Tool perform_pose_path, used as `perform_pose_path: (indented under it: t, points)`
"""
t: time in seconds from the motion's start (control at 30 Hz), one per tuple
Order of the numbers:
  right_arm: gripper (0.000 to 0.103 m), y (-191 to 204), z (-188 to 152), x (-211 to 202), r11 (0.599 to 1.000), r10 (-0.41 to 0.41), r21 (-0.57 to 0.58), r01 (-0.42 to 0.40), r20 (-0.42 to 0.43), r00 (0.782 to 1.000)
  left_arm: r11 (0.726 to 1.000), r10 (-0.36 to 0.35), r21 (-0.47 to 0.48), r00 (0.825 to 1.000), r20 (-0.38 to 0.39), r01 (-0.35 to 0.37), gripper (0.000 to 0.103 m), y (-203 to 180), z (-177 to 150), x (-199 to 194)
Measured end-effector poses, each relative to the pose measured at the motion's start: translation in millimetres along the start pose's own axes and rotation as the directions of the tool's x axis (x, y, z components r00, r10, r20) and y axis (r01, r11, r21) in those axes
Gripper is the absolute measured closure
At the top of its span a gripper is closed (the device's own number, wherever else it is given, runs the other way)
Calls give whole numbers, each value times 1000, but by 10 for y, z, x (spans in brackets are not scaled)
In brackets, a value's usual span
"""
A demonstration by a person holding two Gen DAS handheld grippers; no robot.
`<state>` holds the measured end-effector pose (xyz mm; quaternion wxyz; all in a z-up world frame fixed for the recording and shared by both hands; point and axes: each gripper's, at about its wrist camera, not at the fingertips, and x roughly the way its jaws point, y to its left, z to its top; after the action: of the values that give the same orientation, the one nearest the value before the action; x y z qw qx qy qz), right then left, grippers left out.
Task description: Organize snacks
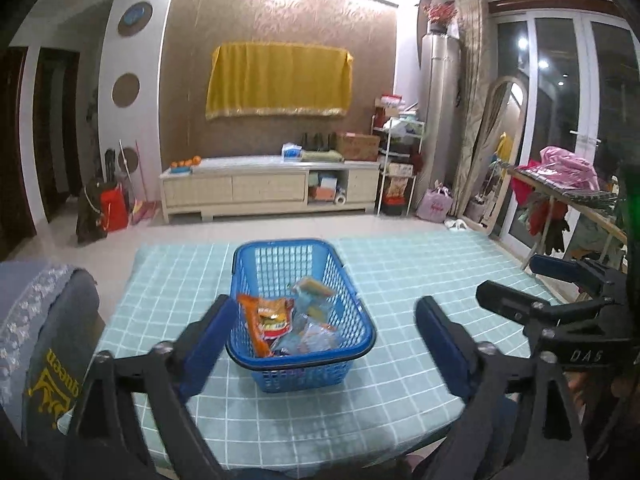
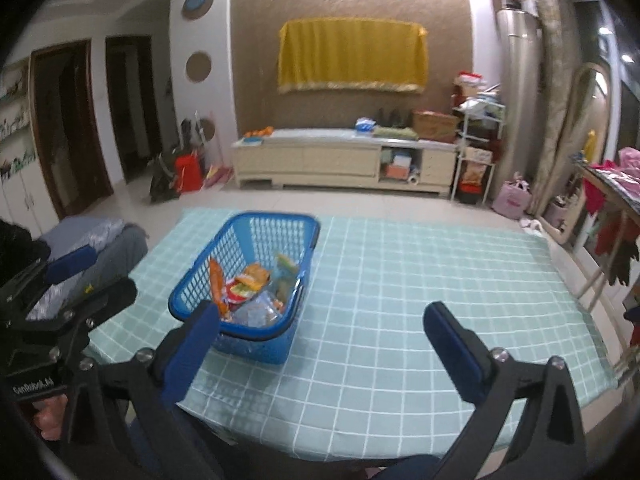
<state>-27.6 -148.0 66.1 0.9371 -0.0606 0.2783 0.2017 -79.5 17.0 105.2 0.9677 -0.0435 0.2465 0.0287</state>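
A blue plastic basket (image 1: 356,312) (image 2: 192,284) stands on the table with the green checked cloth (image 1: 400,280) (image 2: 400,280). Several snack packets (image 1: 272,316) (image 2: 248,280) lie inside it, orange, red and clear ones. My left gripper (image 1: 324,312) hangs over the table's near edge, open and empty, with the basket seen between its blue fingers (image 1: 212,332). My right gripper (image 2: 320,320) is open and empty too, to the right of the basket. In the left wrist view the right gripper (image 1: 528,280) shows at the right; in the right wrist view the left gripper (image 2: 92,272) shows at the left.
A grey chair back with a lace cover (image 1: 40,320) (image 2: 92,236) stands at the table's left. A drying rack with clothes (image 1: 560,196) (image 2: 612,200) stands to the right. Across the floor is a low cabinet (image 1: 268,188) (image 2: 344,160).
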Motion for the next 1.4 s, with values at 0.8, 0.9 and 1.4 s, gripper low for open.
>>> perform_pose_path:
  t: [0.8,0.9,1.4]
  points:
    - [0,-11,-64,-605,1000,-20,8,19,103,994,999,9,44,1000,29,-10,0,-245,43,-321]
    - [0,-20,-77,-602,1000,-15,10,14,99,995,999,13,38,1000,26,-14,0,-247,43,-316]
    - [0,-33,-83,-593,1000,-15,15,14,78,997,1000,2,27,1000,16,-2,0,-256,59,-355]
